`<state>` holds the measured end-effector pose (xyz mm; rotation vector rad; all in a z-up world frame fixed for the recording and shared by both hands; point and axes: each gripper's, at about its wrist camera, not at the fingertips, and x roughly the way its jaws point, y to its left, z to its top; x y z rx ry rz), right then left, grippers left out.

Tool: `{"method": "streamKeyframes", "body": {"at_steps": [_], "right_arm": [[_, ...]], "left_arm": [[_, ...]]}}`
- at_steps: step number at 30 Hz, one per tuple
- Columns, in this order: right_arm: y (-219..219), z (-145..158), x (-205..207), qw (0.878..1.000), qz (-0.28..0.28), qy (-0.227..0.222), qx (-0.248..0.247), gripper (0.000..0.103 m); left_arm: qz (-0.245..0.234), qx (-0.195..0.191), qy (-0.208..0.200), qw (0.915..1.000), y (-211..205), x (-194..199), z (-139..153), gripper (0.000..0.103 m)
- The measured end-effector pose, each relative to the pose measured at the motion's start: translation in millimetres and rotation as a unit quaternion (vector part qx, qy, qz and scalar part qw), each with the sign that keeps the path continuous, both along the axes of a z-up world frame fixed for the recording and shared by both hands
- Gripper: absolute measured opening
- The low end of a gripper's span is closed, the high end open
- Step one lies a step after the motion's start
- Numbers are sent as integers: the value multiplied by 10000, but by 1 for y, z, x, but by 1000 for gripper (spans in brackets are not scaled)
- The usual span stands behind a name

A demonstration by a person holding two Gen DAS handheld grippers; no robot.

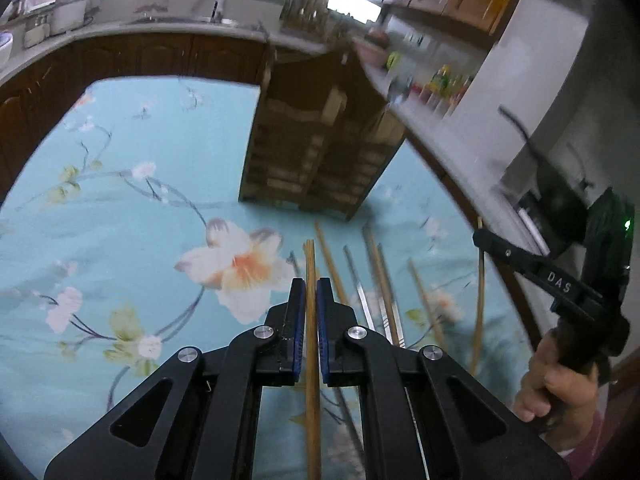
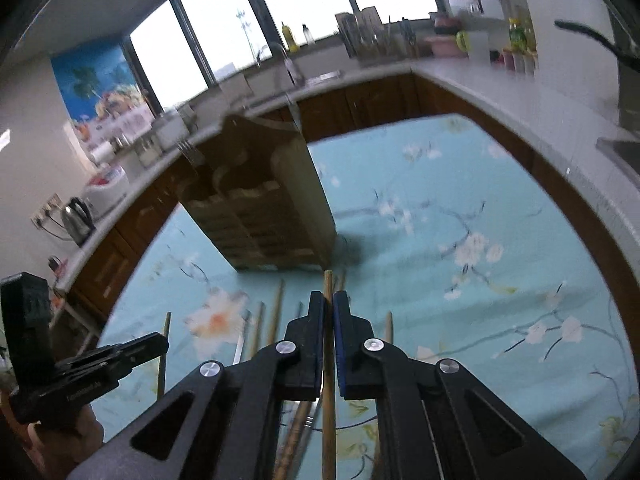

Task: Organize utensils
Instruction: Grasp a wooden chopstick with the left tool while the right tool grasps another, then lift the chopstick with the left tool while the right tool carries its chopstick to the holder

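My left gripper is shut on a wooden chopstick that runs between its blue pads and sticks out ahead. My right gripper is shut on another wooden chopstick. Both are held above the floral tablecloth. Several loose wooden and metal chopsticks lie on the cloth below, also in the right wrist view. A wooden utensil holder stands just beyond them, also in the right wrist view. The right gripper shows in the left wrist view, the left in the right wrist view.
The turquoise floral tablecloth covers the table. A kitchen counter with brown cabinets curves around the back, carrying bottles, a knife rack, a kettle and a sink.
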<state>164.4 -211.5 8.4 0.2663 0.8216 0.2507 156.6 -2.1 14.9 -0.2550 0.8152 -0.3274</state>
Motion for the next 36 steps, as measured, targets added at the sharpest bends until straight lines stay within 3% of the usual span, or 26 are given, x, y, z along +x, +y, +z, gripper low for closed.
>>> {"method": "streamKeyframes", "body": {"at_steps": [10, 15, 30, 36], "right_arm": [[5, 75, -17, 9957, 47, -905, 166, 5], [8, 104, -17, 9911, 68, -1313, 189, 5], [1, 119, 1, 9861, -93, -1637, 259, 5], [3, 138, 22, 9803, -218, -1934, 333, 5]], "left_arm": [[90, -268, -879, 9957, 26, -26, 71, 5], [185, -306, -1221, 9919, 33, -32, 94, 5], [399, -328, -1763, 9830, 41, -15, 131, 5], [562, -332, -2089, 9757, 46, 5, 155, 5]]}}
